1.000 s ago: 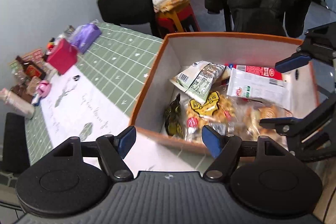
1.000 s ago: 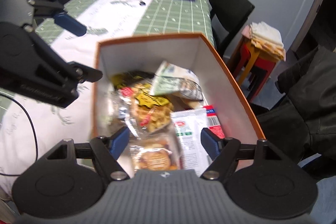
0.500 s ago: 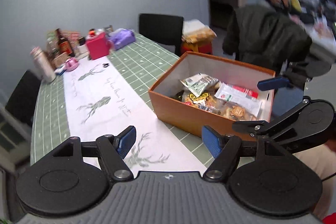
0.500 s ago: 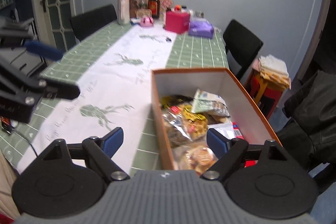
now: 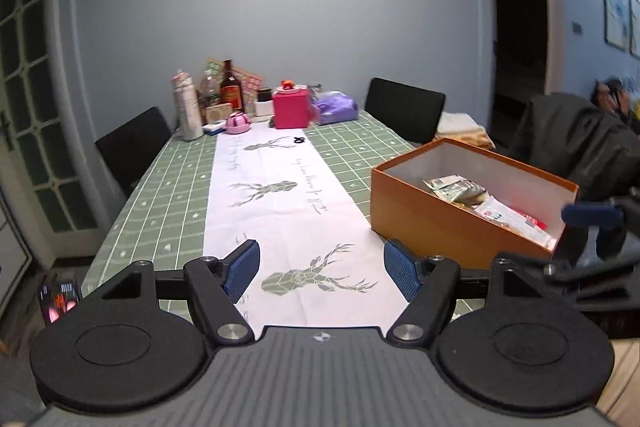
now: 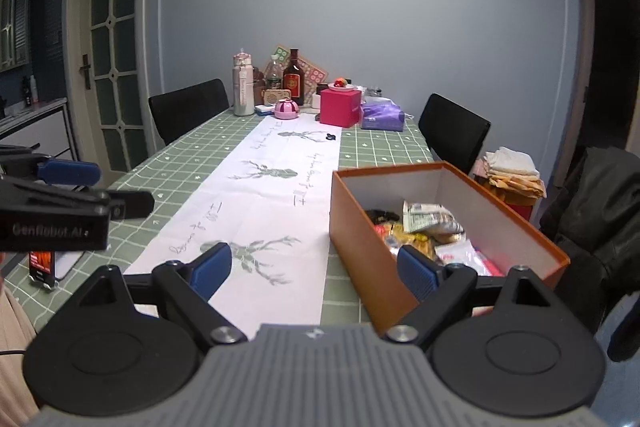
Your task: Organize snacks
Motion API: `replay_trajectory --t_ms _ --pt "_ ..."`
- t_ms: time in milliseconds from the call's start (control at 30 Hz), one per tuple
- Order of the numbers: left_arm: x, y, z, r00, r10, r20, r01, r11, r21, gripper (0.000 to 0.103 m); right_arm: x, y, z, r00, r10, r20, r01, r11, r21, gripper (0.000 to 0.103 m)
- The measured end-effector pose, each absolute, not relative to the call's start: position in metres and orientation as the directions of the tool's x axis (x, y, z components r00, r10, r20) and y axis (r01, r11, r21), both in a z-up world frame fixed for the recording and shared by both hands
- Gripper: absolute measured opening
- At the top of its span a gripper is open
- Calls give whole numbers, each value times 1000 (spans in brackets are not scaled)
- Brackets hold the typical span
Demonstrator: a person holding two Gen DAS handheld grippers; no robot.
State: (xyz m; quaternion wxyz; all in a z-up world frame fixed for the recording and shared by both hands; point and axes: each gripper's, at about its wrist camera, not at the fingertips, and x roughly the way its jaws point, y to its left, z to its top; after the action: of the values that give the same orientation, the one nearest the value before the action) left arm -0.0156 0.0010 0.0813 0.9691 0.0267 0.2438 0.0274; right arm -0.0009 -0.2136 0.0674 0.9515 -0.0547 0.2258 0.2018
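An orange box (image 5: 432, 215) stands at the table's near right corner and holds several snack packets (image 5: 456, 188). In the right wrist view the box (image 6: 360, 239) shows the packets (image 6: 430, 219) inside. My left gripper (image 5: 321, 270) is open and empty, held above the white runner at the table's near end, left of the box. My right gripper (image 6: 314, 269) is open and empty, held back from the box's near left corner. Each gripper shows at the edge of the other's view.
A green checked table (image 6: 192, 163) carries a white deer-print runner (image 6: 276, 203). Bottles, a pink box (image 6: 339, 107) and a purple pack (image 6: 382, 115) crowd the far end. Black chairs stand on both sides. A phone (image 6: 42, 265) lies at the near left edge.
Both grippers have pulled back and up from over the box and levelled out. The box has gone from directly beneath them to the right of both views.
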Motion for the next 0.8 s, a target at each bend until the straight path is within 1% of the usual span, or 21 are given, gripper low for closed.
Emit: replay_trajectory --t_ms 33,67,167,367,433,667,800 --pt "-16 3 78 879 70 -471 -48 997 58 88 -6 -212 62 826 344 -446 -394 919 -21 88" --pt "-18 5 73 878 73 -473 -53 997 56 89 -8 -210 58 832 334 -443 -385 922 -28 88" --pt "-14 5 57 863 84 -498 -62 996 61 89 -12 -207 49 850 307 -428 -361 931 -49 88" --pt "-3 3 24 827 54 -560 -36 998 42 89 -5 -207 31 880 255 -400 -298 953 -48 89" --pt "0 1 13 817 53 -574 -28 998 53 89 -2 -208 22 876 248 -413 -290 956 -40 91" --pt "15 7 -17 773 56 -632 -38 998 41 89 20 -202 -12 825 250 -507 -292 956 -4 91" --pt "18 9 -22 769 60 -636 -37 998 49 89 26 -200 -20 820 247 -516 -281 960 12 91"
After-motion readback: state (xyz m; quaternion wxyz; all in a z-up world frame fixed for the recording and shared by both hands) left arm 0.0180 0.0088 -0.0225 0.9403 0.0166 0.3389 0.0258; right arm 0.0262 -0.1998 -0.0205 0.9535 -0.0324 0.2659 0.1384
